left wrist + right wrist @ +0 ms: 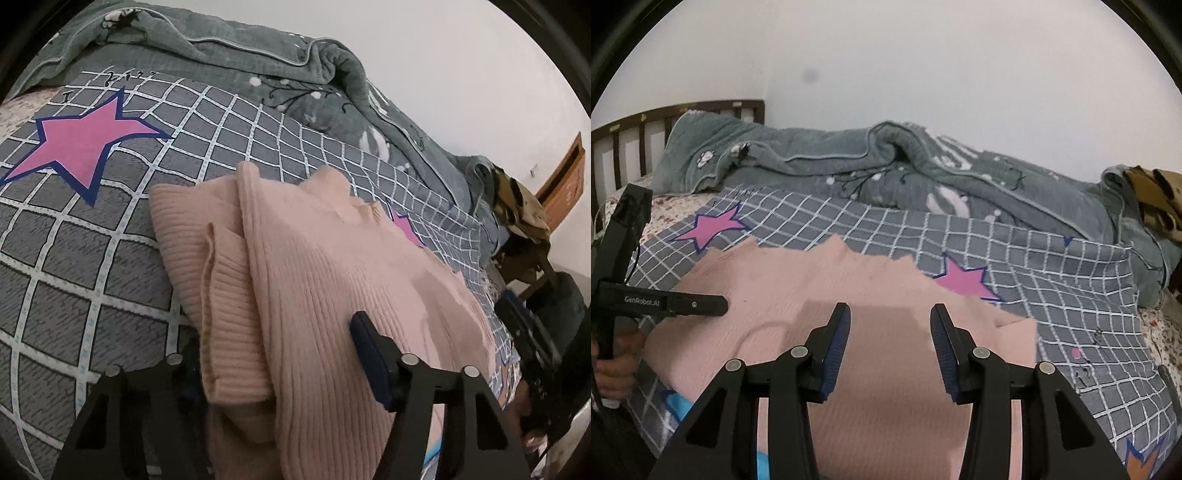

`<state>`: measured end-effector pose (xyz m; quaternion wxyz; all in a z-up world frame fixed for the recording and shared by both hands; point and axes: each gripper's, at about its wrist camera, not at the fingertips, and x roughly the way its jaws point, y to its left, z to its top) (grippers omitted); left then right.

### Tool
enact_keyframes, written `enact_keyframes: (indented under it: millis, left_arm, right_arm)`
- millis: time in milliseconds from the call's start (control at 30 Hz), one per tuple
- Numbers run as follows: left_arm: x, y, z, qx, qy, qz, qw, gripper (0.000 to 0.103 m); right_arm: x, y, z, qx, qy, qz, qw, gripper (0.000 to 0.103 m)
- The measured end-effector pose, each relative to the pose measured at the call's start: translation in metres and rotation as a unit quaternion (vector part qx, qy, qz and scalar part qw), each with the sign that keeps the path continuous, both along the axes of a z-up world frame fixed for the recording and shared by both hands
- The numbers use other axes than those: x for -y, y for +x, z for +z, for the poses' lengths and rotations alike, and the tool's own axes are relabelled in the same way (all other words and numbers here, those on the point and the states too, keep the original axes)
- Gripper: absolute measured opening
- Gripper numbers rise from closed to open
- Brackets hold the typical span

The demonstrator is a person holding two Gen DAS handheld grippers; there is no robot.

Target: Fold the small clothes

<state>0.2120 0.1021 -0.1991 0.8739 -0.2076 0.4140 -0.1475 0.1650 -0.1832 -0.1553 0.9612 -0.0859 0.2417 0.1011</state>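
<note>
Pink ribbed knit garment point(827, 295), one: lies on the bed near its front edge, spread flat in the right wrist view; in the left wrist view a folded layer point(221, 280) sits doubled along its left side.

Claws, two. Right claw point(890, 347): fingers apart, nothing between them, hovering over the garment's middle. Left claw point(273, 369): one blue-padded finger point(369, 358) lies on top of the knit, the other is hidden behind the fabric, which passes between them; whether it pinches the cloth cannot be told. From the right wrist view its black body point(665, 304) reaches in over the garment's left edge.

Grey checked sheet point(1052, 280), one, white grid lines; pink stars with navy outline, two in view point(713, 229) point(964, 278).

Grey-green quilt point(886, 166), one, bunched along the far side against the wall.

Floral mattress cover point(672, 205) under the sheet.

Dark wooden headboard point(679, 118), slatted, far left.

Brown crumpled cloth point(1156, 195), far right.

White wall point(923, 74). Wooden door point(565, 188) at right.
</note>
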Motion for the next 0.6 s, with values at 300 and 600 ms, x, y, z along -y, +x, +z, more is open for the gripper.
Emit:
enact_keyframes:
  millis: [300,600]
  left_arm:
    - [-0.010,0.000,-0.003,-0.034,-0.039,0.046,0.9976,0.030]
    - [0.036,0.004,0.057,-0.075,0.069,0.109,0.9888,0.025]
  right_arm:
    - [0.032,0.001,-0.016,-0.012,0.026,-0.005,1.000,0.044]
    - [0.089,0.001,-0.006,0.007,0.028,-0.067,0.997,0.044]
